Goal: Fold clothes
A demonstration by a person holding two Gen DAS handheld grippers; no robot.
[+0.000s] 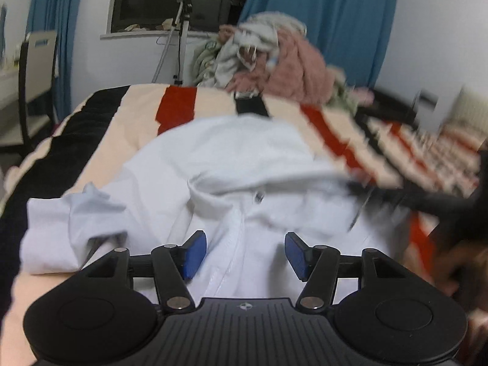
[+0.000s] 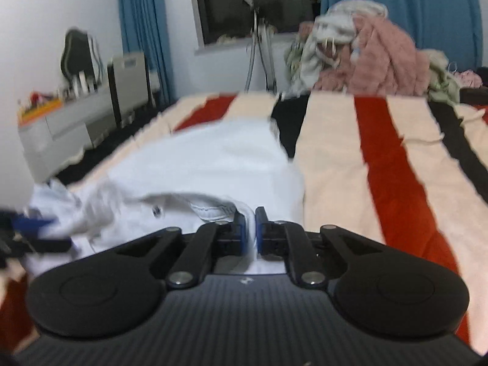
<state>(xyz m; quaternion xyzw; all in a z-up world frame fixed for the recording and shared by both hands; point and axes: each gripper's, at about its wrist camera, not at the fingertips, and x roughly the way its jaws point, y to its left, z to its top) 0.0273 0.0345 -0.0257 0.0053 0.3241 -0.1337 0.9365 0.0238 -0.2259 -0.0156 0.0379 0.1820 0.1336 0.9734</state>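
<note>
A white shirt [image 1: 219, 164] lies crumpled on the striped bed cover [image 1: 180, 106]. My left gripper [image 1: 245, 244] is open just above the shirt's front placket, its blue pads on either side of the seam. My right gripper [image 2: 250, 228] is shut on a fold of the white shirt [image 2: 213, 164] near its collar edge, with cloth pinched between the blue pads. The right gripper shows as a dark blur in the left wrist view [image 1: 427, 201]. The left gripper shows blurred at the left edge of the right wrist view [image 2: 27, 225].
A heap of pink and grey clothes [image 1: 274, 58] sits at the far end of the bed, also in the right wrist view [image 2: 366, 52]. A tripod stand [image 1: 180, 39] is behind the bed. A chair [image 1: 33, 70] and a grey cabinet [image 2: 76, 122] stand to the left.
</note>
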